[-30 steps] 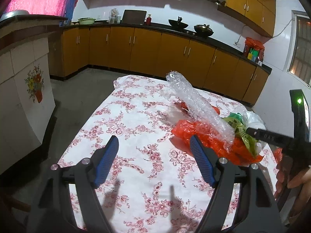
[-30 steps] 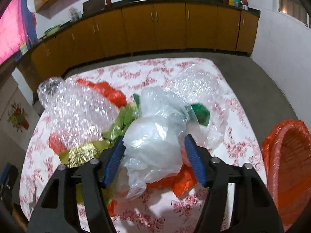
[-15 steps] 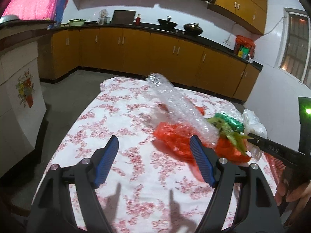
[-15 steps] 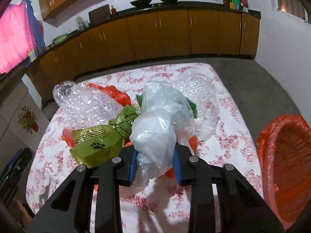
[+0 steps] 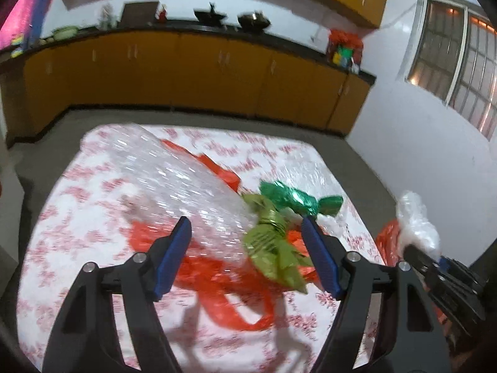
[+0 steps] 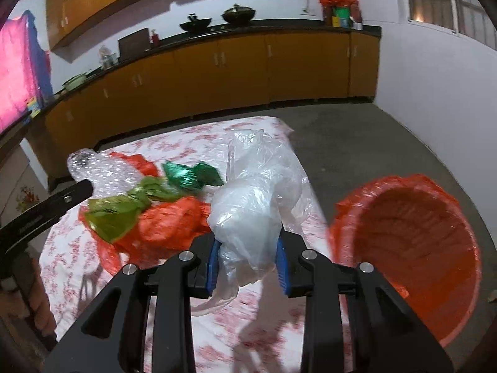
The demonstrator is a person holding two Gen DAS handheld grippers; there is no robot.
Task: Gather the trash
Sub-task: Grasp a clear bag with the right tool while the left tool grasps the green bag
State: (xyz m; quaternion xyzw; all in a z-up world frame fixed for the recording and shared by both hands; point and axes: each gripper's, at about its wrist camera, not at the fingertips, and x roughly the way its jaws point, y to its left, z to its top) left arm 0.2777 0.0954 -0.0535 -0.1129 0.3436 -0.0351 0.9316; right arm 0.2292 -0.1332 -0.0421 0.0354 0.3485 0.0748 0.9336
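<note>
Right gripper (image 6: 247,259) clamped on a crumpled clear plastic bag (image 6: 257,205), blue pads pressed into its lower folds, bag lifted clear of the floral-clothed bench (image 6: 174,317). Seen also from the left wrist view as a pale wad at the tip of the right gripper, out past the bench edge. Left gripper (image 5: 247,255) with jaws spread wide but closing a little, nothing pinched between them; poised over the heap, pads not touching anything as far as could be told through the blur. Orange-lined bin (image 6: 407,248) standing on the floor just beside the bench, to the right, mouth tilted toward the camera, apparently empty inside. Judged early in the job: one piece picked up, not yet dropped in the bin. Left on the bench in one loose heap near the far right side: a bubble wrap roll (image 5: 174,180), an orange plastic bag (image 5: 217,279) beneath it, a yellow-green wrapper (image 5: 270,245) and a dark green foil wrapper (image 5: 298,200), touching or overlapping one another. Possibly more clear film behind the heap, too blurred to be sure.
</note>
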